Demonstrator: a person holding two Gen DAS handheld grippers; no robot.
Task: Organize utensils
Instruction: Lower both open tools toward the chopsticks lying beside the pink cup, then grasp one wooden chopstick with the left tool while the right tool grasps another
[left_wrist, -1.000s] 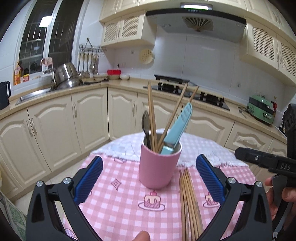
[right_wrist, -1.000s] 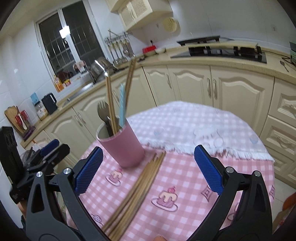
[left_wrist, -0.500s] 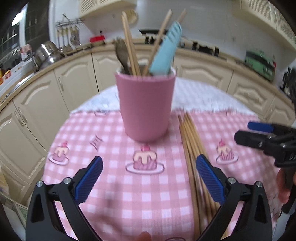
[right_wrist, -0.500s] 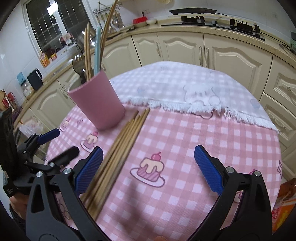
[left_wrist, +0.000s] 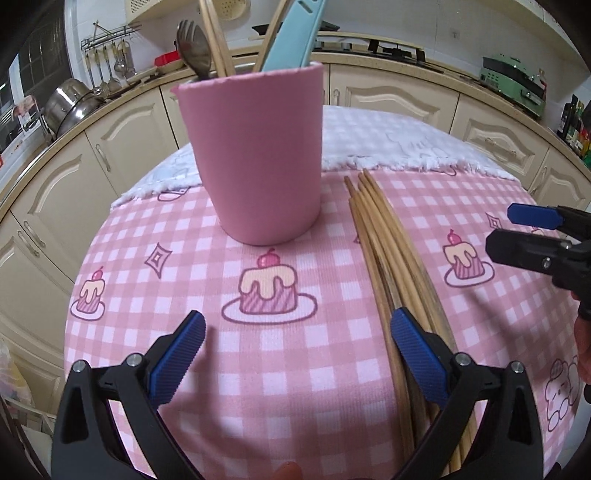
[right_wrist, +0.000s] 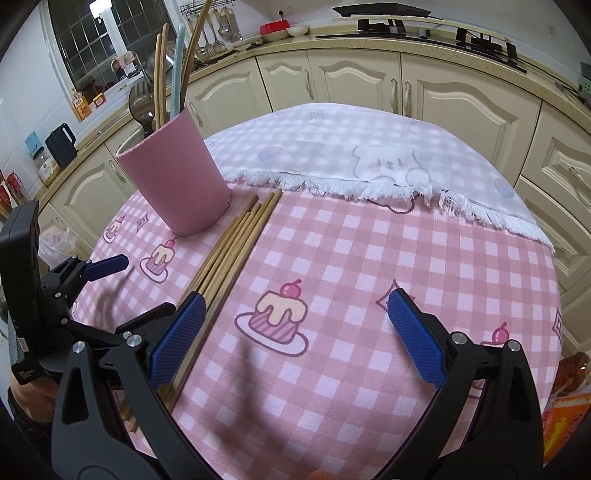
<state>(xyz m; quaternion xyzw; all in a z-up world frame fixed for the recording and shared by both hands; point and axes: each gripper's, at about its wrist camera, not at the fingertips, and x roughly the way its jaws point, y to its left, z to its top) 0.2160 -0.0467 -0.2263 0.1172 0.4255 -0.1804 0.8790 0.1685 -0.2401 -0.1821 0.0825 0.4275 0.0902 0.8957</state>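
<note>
Two pairs of tongs are in play, each with two blue-padded fingers. The left tongs (left_wrist: 297, 350) are spread wide and hold nothing; they hang low over the desk with the right-hand pad (left_wrist: 417, 354) above the near part of the chopstick bundle, though I cannot tell if it touches. The right tongs (right_wrist: 295, 332) are equally wide apart and empty, the left-hand pad (right_wrist: 177, 336) just over the same bundle.

The loose chopsticks (left_wrist: 384, 240) lie flat in one tight bundle, roughly six or seven, hard to count where they overlap. Their long axis runs from the near desk edge away toward the white fringed cloth (right_wrist: 369, 155), thin tips pointing to the far side and ending just beside the pink cup (left_wrist: 258, 155).

One pink cup stands upright to the left of the bundle, close to it but apart. In it stand several wooden chopsticks (right_wrist: 160, 74), at least three, one metal spork (left_wrist: 194, 48) and one light blue utensil (left_wrist: 291, 33), all leaning slightly.

The desk (left_wrist: 155, 321) is round, under a pink checked cloth printed with cakes. Around it: cream kitchen cabinets (right_wrist: 354, 81), a gas hob (right_wrist: 436, 26), a window (right_wrist: 92, 40), hanging ladles (left_wrist: 110, 66) and steel pots (left_wrist: 70, 103).
</note>
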